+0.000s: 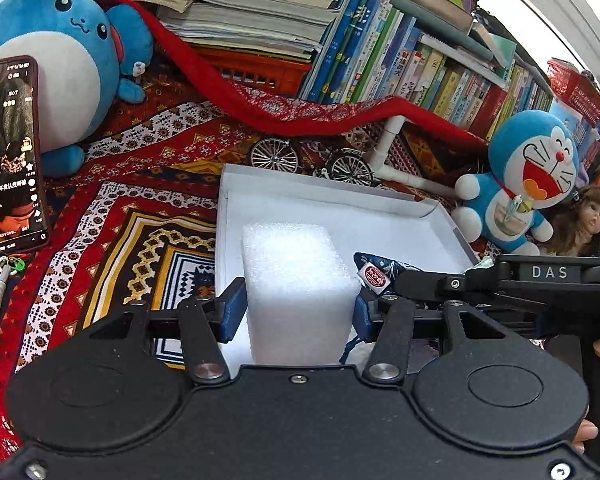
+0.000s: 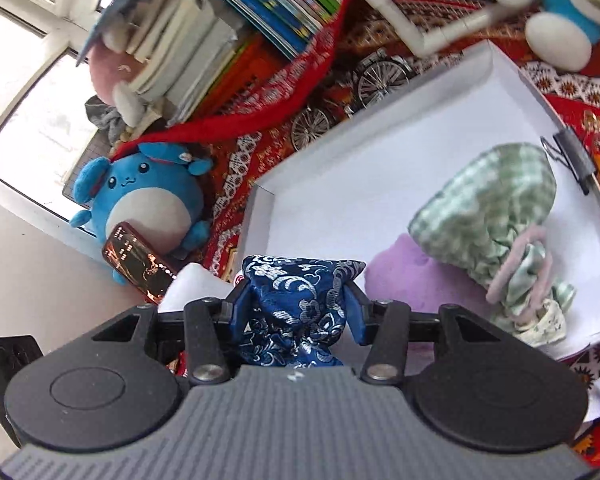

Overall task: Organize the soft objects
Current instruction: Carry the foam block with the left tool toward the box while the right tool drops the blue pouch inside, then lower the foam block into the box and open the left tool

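Observation:
My left gripper (image 1: 298, 300) is shut on a white foam block (image 1: 300, 272), its blue pads pressed to both sides, over the near end of a white shallow tray (image 1: 320, 184). My right gripper (image 2: 298, 296) is shut on a dark blue brocade pouch (image 2: 300, 304), held above the tray's (image 2: 260, 208) near left corner. That pouch (image 1: 374, 270) also shows just right of the foam in the left wrist view. A green checked drawstring pouch (image 2: 496, 208) and a purple soft lump (image 2: 400, 280) lie inside the tray. The foam (image 2: 192, 284) peeks in left of the right gripper.
A round blue plush (image 1: 60, 60) with a phone (image 1: 10, 152) leaning on it sits at the left. A blue cat plush (image 1: 532, 180) and a doll (image 1: 588, 216) sit right. Books (image 1: 420, 60), model bicycles (image 1: 312, 160) and a white pipe frame (image 1: 388, 148) stand behind the tray. A binder clip (image 2: 572, 156) grips its rim.

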`<action>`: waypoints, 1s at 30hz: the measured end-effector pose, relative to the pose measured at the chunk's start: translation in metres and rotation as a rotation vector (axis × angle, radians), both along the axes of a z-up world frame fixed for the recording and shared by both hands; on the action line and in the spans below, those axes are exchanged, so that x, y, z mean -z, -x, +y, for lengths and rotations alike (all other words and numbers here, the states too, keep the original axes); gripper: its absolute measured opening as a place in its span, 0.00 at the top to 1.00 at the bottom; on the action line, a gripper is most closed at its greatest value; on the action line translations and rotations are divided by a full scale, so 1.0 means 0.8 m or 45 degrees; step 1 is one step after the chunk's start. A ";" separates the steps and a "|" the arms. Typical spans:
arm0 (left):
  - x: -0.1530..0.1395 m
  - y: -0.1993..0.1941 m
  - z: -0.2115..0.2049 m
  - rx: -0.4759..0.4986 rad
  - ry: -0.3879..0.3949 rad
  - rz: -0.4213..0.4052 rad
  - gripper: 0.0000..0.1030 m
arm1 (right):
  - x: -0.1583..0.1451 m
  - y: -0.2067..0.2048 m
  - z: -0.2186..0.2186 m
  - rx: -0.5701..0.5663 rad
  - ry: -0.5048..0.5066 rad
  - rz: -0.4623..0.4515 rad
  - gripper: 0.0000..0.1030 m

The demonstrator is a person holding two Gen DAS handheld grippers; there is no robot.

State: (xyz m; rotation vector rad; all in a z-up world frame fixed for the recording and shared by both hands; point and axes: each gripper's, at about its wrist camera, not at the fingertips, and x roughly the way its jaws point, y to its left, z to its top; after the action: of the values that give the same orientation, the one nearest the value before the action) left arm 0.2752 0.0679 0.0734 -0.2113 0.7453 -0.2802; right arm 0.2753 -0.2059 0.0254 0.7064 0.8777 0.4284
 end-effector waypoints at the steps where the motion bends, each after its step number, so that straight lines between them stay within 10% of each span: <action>1: 0.001 -0.001 0.001 -0.003 -0.001 0.003 0.51 | 0.001 0.000 0.001 0.002 0.011 0.001 0.46; 19: 0.035 -0.026 -0.014 -0.032 -0.055 0.051 0.56 | 0.004 -0.015 0.015 -0.024 0.117 -0.010 0.47; 30: 0.030 -0.016 -0.017 -0.006 -0.077 0.019 0.45 | -0.010 -0.005 0.011 -0.028 0.159 -0.063 0.20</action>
State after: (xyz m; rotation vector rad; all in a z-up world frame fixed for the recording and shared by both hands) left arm 0.2881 0.0542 0.0495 -0.1580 0.7669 -0.2516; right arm 0.2791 -0.1969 0.0331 0.5697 0.8581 0.4055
